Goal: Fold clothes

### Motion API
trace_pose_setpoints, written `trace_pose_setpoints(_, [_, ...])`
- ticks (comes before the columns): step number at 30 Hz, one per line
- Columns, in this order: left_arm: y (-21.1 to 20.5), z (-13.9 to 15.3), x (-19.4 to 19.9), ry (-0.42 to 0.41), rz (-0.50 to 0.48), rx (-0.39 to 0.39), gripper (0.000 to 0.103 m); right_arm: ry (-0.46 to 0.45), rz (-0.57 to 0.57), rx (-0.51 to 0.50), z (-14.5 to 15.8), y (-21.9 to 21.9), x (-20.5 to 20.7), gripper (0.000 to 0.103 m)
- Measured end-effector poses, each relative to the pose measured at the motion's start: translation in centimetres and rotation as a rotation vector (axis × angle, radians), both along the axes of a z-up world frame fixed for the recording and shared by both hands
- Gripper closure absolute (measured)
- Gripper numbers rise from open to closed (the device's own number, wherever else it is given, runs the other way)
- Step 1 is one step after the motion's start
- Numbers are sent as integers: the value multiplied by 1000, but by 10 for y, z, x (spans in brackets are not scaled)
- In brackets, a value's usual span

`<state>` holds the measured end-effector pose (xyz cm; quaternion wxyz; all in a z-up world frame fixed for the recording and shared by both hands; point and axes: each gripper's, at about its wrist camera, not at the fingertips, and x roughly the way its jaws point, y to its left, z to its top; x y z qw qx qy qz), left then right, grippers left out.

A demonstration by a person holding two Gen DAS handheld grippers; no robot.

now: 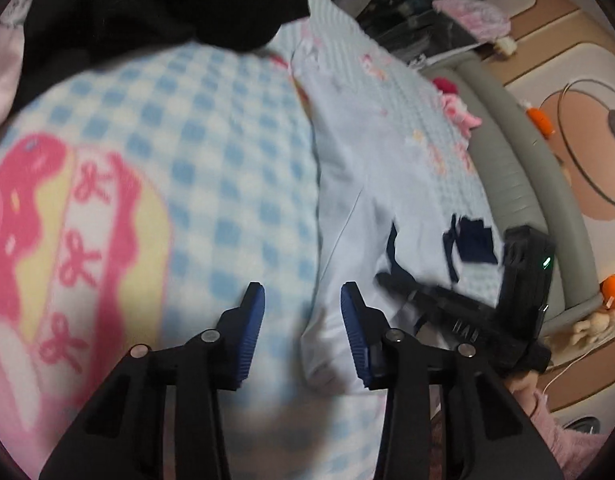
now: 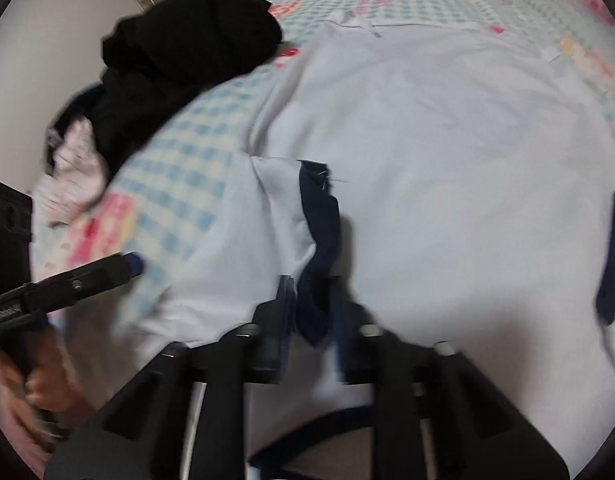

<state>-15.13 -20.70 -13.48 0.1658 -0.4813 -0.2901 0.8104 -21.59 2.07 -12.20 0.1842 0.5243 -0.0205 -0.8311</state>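
A pale blue shirt (image 2: 447, 140) with navy trim (image 2: 321, 216) lies spread over a blue-and-white checked blanket (image 2: 187, 160) on a bed. My right gripper (image 2: 311, 304) is shut on the shirt's near edge, with the navy trim pinched between its fingers. In the left wrist view the shirt (image 1: 347, 208) lies to the right, and the right gripper (image 1: 381, 278) reaches onto it. My left gripper (image 1: 303, 296) is open over the blanket (image 1: 227, 140), just off the shirt's left edge, with nothing between its blue pads. It also shows as the left gripper (image 2: 131, 264) in the right wrist view.
A black garment (image 2: 187, 52) is heaped at the far left of the bed, with a pink-and-white cloth (image 2: 75, 176) beside it. The bed's grey padded edge (image 1: 519, 200) runs along the right, with a patterned floor mat (image 1: 587, 140) beyond.
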Motion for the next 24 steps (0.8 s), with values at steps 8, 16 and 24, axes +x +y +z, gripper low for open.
trace_pose_setpoints(8, [13, 4, 5, 9, -25, -102, 67, 141, -31, 128, 21, 12, -15, 90])
trace_pose_setpoints(16, [28, 6, -50, 73, -36, -5, 66, 86, 60, -8, 14, -4, -11, 69])
trace_pose_setpoints(24, [22, 4, -108, 20, 17, 53, 59, 118, 27, 9, 10, -3, -24, 69])
